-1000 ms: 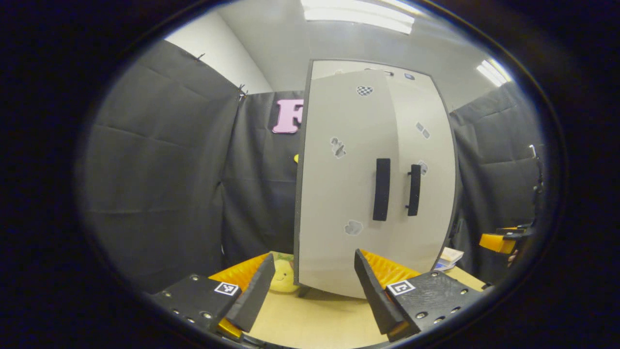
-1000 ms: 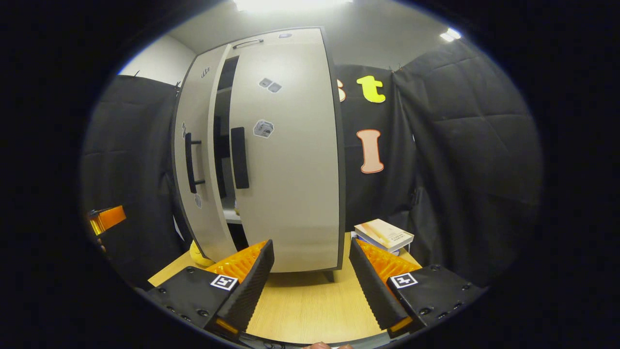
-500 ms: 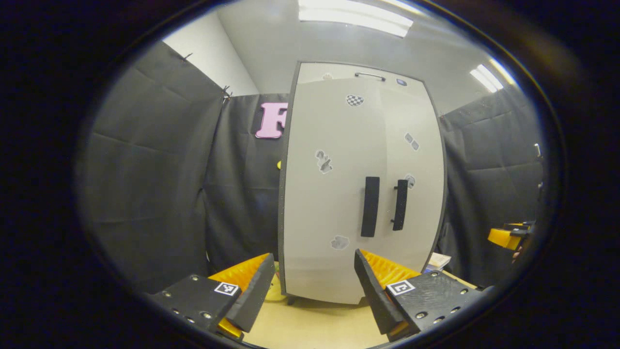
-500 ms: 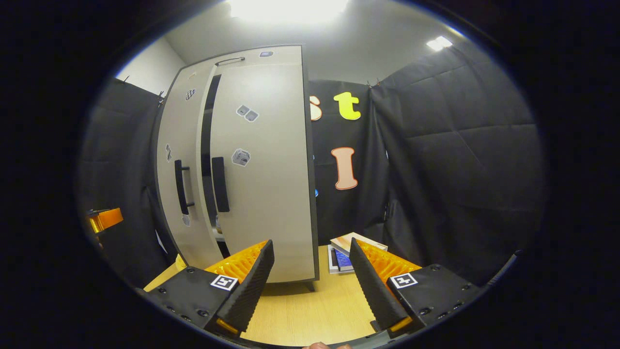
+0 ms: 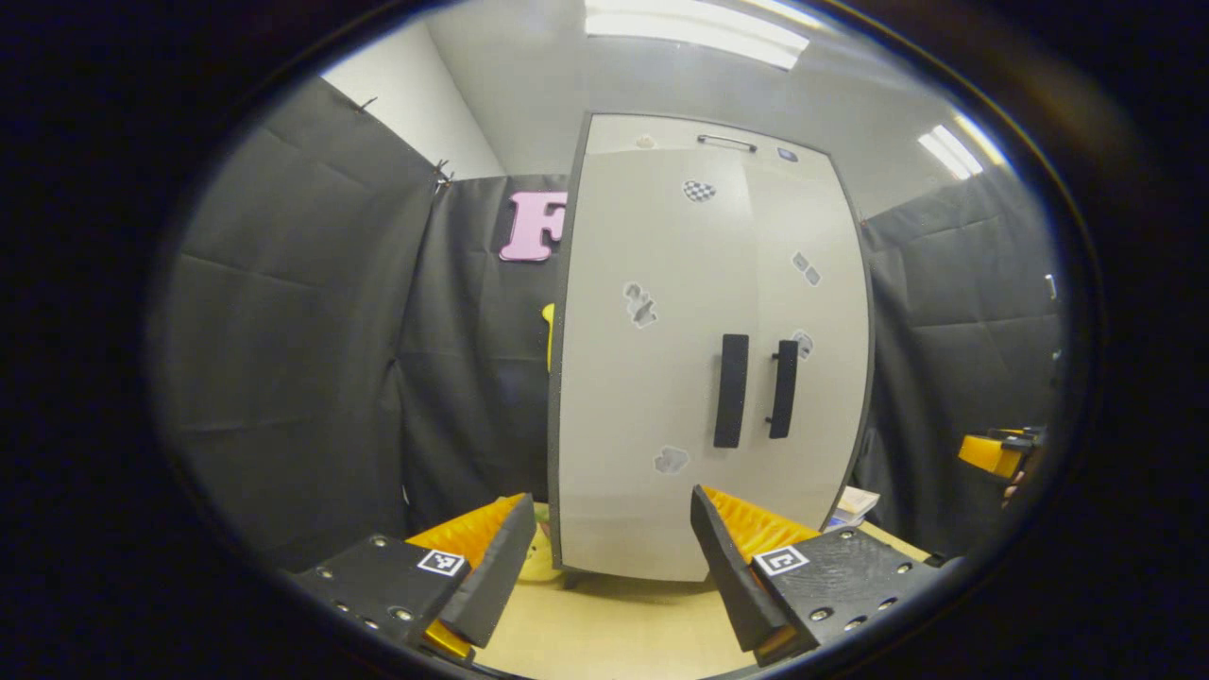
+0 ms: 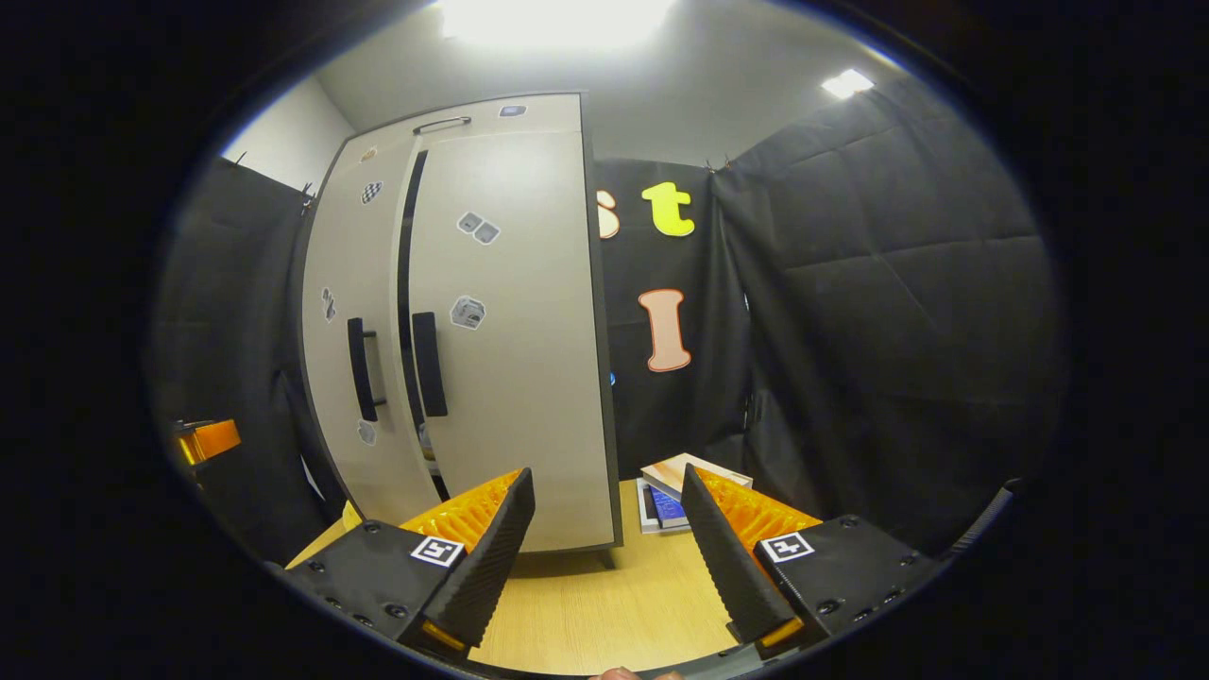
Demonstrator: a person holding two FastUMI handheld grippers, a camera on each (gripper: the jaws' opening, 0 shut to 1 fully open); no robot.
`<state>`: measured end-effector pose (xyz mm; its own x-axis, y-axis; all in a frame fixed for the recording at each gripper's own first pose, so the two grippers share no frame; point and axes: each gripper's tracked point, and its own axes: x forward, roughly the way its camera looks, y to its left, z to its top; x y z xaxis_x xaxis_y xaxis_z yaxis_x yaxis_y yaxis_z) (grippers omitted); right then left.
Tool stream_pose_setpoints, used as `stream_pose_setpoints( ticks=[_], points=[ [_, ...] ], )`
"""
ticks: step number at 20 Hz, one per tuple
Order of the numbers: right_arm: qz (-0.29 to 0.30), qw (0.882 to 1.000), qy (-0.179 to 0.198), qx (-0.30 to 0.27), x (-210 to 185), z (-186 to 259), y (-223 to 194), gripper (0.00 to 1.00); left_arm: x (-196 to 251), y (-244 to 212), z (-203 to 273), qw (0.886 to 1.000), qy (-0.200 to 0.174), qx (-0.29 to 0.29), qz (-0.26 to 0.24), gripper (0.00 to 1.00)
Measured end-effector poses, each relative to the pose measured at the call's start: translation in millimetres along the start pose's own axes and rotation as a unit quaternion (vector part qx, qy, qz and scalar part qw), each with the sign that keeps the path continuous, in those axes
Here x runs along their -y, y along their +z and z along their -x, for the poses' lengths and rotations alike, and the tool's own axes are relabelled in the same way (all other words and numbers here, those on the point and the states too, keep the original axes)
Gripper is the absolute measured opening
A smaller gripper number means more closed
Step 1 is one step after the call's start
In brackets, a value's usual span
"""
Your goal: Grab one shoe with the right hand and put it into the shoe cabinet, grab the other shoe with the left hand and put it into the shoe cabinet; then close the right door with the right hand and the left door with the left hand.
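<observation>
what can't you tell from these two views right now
- Shoes: both cabinet doors hide the inside in the left gripper view, so whether the shoes are in there is unknown.
- Door gap: a dark slit in the right gripper view, too narrow to see through.
- Books: partly hidden by the right gripper.

left gripper [image 5: 604,552]: jaws spread wide, nothing between the fingers, held level and pointing forward. right gripper [image 6: 604,552]: same, fingers well apart and empty, level. each gripper also shows at the far edge of the other's view, right gripper [image 5: 992,453] and left gripper [image 6: 208,439], well apart from each other.
</observation>
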<state>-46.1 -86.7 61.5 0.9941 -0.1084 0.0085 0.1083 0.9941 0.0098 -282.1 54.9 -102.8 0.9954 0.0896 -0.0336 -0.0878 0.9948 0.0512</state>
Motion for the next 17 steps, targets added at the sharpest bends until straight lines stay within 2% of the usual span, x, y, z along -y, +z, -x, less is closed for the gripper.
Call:
stream_pose_setpoints(
  ticks=[4, 8, 12, 15, 16, 17],
  points=[
    [-0.008, 1.000, 0.011, -0.004, -13, -4, -3, 0.98, -3, -2, -1, 1.000, -0.006, 0.007, 0.007, 0.99],
    [0.000, 1.000, 0.022, -0.007, -23, -4, -4, 0.98, -12, -9, 5, 1.000, 0.002, 0.004, 0.003, 0.99],
    [-0.002, 0.999, 0.032, -0.012, -38, -10, -3, 0.98, -33, -11, 15, 0.999, 0.029, 0.016, -0.010, 0.99],
    [-0.006, 0.999, 0.035, -0.020, -47, -14, 1, 0.98, -40, -15, 8, 0.999, 0.033, 0.021, -0.004, 0.99],
    [-0.002, 0.999, 0.036, -0.024, -49, -15, 1, 0.98, -42, -20, 3, 0.999, 0.035, 0.019, 0.002, 0.94],
    [0.004, 0.999, 0.036, -0.027, -49, -15, 2, 0.98, -44, -23, -2, 0.999, 0.038, 0.018, 0.007, 0.99]
  ],
)
